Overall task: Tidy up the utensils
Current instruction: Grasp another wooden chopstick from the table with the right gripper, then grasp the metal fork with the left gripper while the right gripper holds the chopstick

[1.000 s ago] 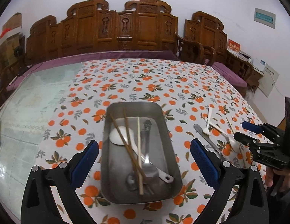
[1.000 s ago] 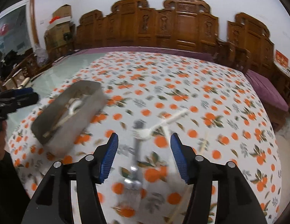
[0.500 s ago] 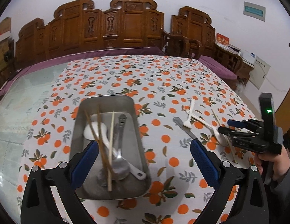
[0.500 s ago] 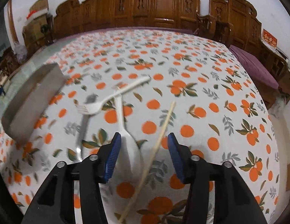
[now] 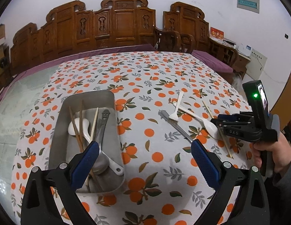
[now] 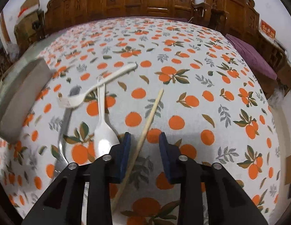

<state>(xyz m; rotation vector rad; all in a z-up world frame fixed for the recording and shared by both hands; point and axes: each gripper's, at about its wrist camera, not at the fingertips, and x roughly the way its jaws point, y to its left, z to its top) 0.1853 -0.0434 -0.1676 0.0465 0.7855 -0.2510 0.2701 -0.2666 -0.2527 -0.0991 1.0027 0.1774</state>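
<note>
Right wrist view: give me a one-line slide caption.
Open right gripper straddles a lone chopstick on the orange-print tablecloth; white spoon, white fork and metal tray lie left.

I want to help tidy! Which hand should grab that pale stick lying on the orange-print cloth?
Right. Its tongs are open with the pale wooden chopstick lying between them; the left tongs hover open near the metal tray.
</note>
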